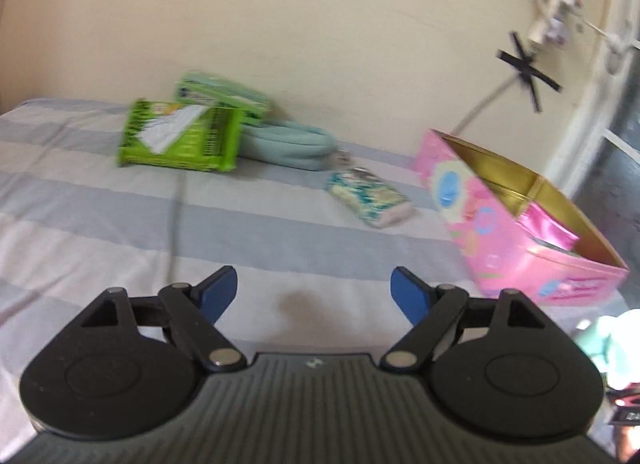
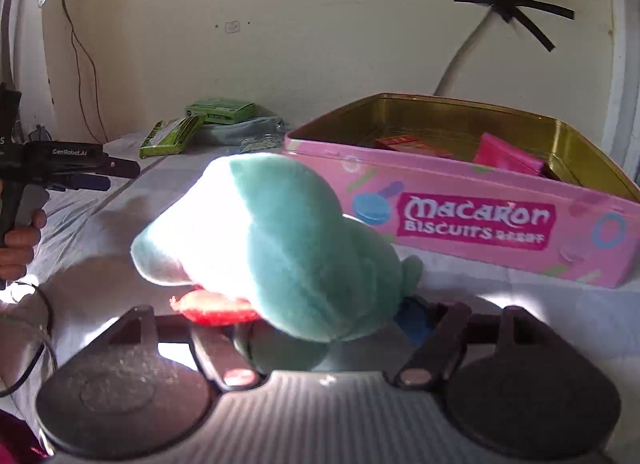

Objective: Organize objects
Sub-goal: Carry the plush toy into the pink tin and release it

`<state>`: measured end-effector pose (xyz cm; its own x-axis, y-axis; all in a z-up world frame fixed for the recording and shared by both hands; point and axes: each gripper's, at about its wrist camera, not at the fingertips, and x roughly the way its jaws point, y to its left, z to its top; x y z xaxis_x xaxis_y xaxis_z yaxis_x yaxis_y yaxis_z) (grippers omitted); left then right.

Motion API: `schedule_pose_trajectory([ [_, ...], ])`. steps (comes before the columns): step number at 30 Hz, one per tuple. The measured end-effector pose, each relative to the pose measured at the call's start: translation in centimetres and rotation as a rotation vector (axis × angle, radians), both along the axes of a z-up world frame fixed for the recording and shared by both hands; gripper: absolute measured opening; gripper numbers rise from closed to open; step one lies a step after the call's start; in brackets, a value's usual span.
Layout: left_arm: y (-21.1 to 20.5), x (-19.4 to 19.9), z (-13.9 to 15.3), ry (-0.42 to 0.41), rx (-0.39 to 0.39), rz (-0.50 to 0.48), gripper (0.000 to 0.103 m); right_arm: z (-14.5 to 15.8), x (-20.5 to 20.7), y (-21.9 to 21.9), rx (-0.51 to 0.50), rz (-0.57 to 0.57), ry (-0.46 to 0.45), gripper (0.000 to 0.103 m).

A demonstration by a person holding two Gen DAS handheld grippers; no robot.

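Observation:
My left gripper [image 1: 314, 296] is open and empty above the striped bed sheet [image 1: 100, 216]; it also shows in the right wrist view [image 2: 86, 174]. My right gripper [image 2: 320, 328] is shut on a mint-green plush toy [image 2: 276, 248] with a red part underneath, held in front of the pink Macaron Biscuits tin [image 2: 476, 220]. The open tin [image 1: 516, 248] holds a pink packet [image 1: 548, 228] and a red box [image 2: 404, 144]. Two green packs [image 1: 180, 136] [image 1: 224, 94], a pale blue pouch [image 1: 288, 144] and a floral tissue pack [image 1: 368, 196] lie by the wall.
A cream wall [image 1: 320, 44] with black tape crosses [image 1: 526, 68] and a white hose [image 2: 460, 64] stands behind the bed. A dark cable [image 2: 76, 48] hangs at the far left. The tin sits near the bed's right side.

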<state>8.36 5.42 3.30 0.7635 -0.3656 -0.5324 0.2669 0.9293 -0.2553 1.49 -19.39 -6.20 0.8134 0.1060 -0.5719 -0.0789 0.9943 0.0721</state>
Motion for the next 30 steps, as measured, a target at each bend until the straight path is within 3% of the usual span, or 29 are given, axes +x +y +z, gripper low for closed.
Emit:
schedule_pose_trajectory([
  [2,-3.0,-0.6,0.5,0.016,-0.027,-0.140,0.086,-0.3,-0.8,-0.5,-0.010,-0.019,0.001,0.087],
  [5,-7.6,-1.3,0.8,0.065,-0.082,-0.347,0.087,-0.9,-1.9,-0.5,-0.061,-0.038,0.002,0.097],
  [8,-11.0,-2.5,0.8,0.114,-0.129,-0.500,0.096,-1.2,-3.2,-0.5,-0.078,-0.036,0.010,0.103],
  [11,-14.0,-4.5,1.2,0.119,-0.146,-0.655,0.096,-1.8,-3.4,-0.4,-0.081,-0.033,0.030,0.103],
  [14,-16.4,-6.2,1.1,0.097,-0.082,-0.727,0.097,-1.9,-3.8,-0.5,-0.078,-0.033,0.025,0.103],
  [17,-18.1,-6.8,-0.1,0.107,0.015,-0.734,0.096,-1.8,-4.3,-1.0,-0.082,-0.024,0.013,0.103],
  [23,-18.9,-5.8,-1.2,0.212,-0.039,-0.755,0.095,-2.0,-8.0,-1.5,-0.065,-0.012,0.020,0.103],
  [26,-19.9,-5.8,-1.5,0.233,-0.055,-0.796,0.084,-1.5,-9.6,-1.7,-0.022,0.003,-0.024,0.103],
  [27,-20.1,-5.8,-1.6,0.246,-0.068,-0.818,0.078,-1.3,-9.7,-1.8,-0.004,0.006,-0.046,0.100],
  [29,-20.7,-5.8,-1.4,0.226,-0.064,-0.806,0.076,-0.9,-9.2,-2.0,0.039,0.016,-0.063,0.060],
  [30,-20.7,-5.9,-0.7,0.188,-0.053,-0.792,0.074,-0.7,-8.5,-1.9,0.031,-0.003,-0.066,0.057],
])
